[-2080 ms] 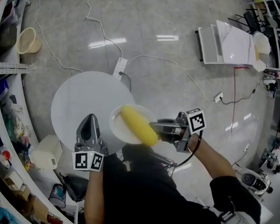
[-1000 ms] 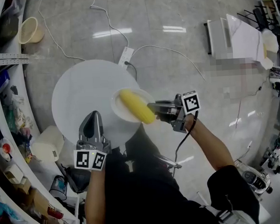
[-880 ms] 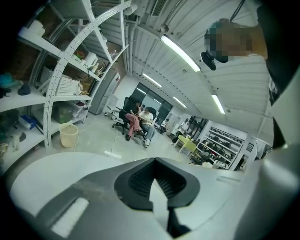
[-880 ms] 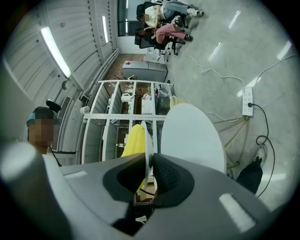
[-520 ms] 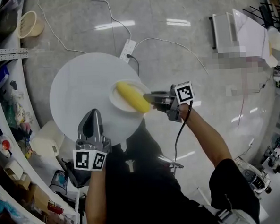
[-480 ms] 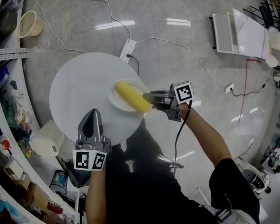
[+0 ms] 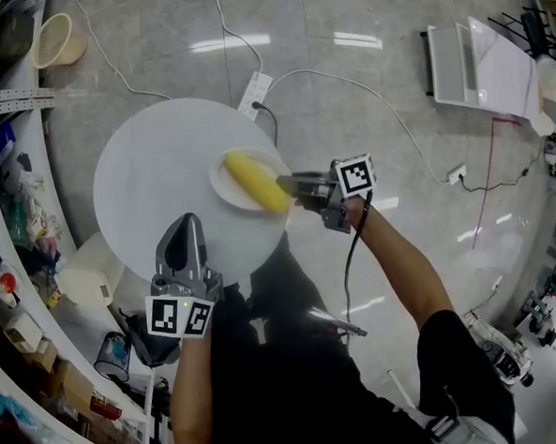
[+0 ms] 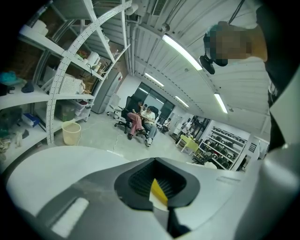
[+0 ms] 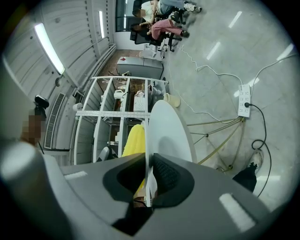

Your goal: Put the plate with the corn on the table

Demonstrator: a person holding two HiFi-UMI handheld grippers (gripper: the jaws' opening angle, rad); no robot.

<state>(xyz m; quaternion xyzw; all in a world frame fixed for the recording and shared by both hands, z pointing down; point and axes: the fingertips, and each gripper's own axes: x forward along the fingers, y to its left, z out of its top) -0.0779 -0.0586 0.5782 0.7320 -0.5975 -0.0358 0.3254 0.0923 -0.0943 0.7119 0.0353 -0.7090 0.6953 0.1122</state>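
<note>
A white plate [image 7: 227,179] carries a yellow corn cob [image 7: 255,181] over the right part of the round white table [image 7: 154,186]. My right gripper [image 7: 286,182] is shut on the plate's right rim. In the right gripper view the plate [image 9: 148,154] stands edge-on between the pads, with the corn [image 9: 133,139] on its left and the table [image 9: 171,129] on its right. Whether the plate touches the table I cannot tell. My left gripper [image 7: 186,224] hovers at the table's near edge, jaws together and holding nothing; past its tips [image 8: 159,193] a sliver of yellow corn shows.
Shelves with clutter [image 7: 6,233] curve along the left. A beige basket [image 7: 49,40] and a power strip [image 7: 257,88] with cables lie on the floor beyond the table. A white bin [image 7: 83,286] stands beside the table. People sit on chairs [image 8: 140,117] far off.
My right gripper has carried the plate with the corn leftward and farther over the table. The left gripper has stayed where it was.
</note>
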